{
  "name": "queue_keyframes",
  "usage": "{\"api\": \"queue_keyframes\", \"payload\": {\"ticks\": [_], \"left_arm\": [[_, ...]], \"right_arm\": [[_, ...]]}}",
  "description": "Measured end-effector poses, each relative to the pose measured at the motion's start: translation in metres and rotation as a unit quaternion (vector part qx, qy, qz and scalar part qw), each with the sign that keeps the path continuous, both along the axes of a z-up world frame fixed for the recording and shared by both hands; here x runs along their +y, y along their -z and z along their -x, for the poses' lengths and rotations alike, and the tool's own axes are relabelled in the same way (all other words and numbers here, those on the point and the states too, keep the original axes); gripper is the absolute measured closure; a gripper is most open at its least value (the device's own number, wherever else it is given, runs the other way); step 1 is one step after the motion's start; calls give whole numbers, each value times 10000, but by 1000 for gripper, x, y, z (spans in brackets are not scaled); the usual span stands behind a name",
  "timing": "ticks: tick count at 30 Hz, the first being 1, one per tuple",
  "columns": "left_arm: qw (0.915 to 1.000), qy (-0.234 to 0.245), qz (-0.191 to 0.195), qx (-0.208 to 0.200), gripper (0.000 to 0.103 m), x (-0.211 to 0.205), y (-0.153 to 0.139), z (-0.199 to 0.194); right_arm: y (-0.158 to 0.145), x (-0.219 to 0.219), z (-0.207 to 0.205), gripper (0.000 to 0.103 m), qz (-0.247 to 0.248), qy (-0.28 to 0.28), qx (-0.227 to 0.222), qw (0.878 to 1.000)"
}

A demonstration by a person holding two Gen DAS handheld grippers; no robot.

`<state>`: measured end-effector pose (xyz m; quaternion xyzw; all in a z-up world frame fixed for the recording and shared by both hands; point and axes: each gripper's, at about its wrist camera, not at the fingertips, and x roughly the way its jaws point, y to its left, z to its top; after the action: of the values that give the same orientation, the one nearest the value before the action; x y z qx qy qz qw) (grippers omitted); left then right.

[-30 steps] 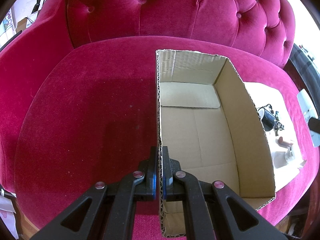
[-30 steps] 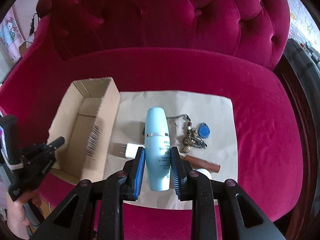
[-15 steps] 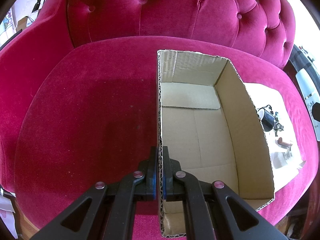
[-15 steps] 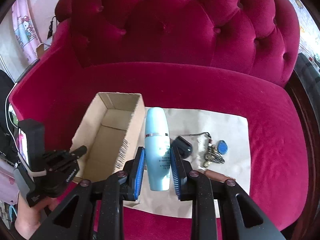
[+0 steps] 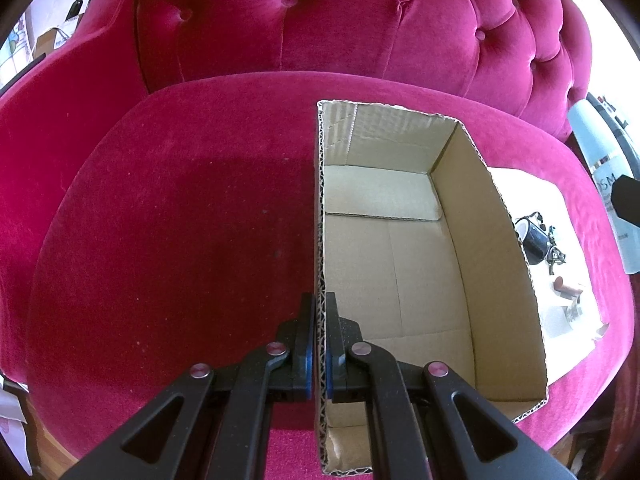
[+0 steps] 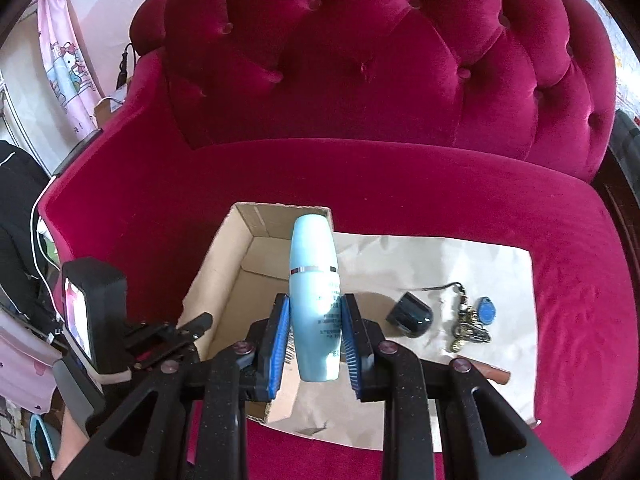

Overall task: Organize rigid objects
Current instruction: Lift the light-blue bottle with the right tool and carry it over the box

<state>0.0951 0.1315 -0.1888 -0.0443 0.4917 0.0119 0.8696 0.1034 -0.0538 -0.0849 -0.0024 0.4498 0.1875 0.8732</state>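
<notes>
An open cardboard box (image 5: 492,264) sits on the red velvet sofa seat, nothing inside it. My left gripper (image 5: 319,312) is shut on the box's left wall near its front corner. In the right wrist view my right gripper (image 6: 314,312) is shut on a pale blue bottle (image 6: 314,280), held in the air over the right wall of the box (image 6: 224,276). The same bottle (image 5: 604,176) shows at the right edge of the left wrist view. The left gripper (image 6: 188,326) and the hand under it appear at the lower left.
A sheet of brown paper (image 6: 472,272) lies right of the box with a black cap (image 6: 412,314), a keychain with a blue fob (image 6: 486,314) and a brown stick (image 6: 488,372). The tufted sofa back (image 6: 380,60) rises behind. A person in dark clothing stands at the far left.
My right gripper has carried the blue bottle up and to the left, from above the paper to above the box's right wall. A white plug it hid is out of sight. The left gripper stayed put.
</notes>
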Motion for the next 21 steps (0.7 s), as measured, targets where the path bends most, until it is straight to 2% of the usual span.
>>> {"api": "queue_keyframes", "payload": {"ticks": [21], "left_arm": [[10000,-3,64,5,99,4,0,-1]], "right_arm": [[41,31,-18,76,-677,-271,245,9970]]}}
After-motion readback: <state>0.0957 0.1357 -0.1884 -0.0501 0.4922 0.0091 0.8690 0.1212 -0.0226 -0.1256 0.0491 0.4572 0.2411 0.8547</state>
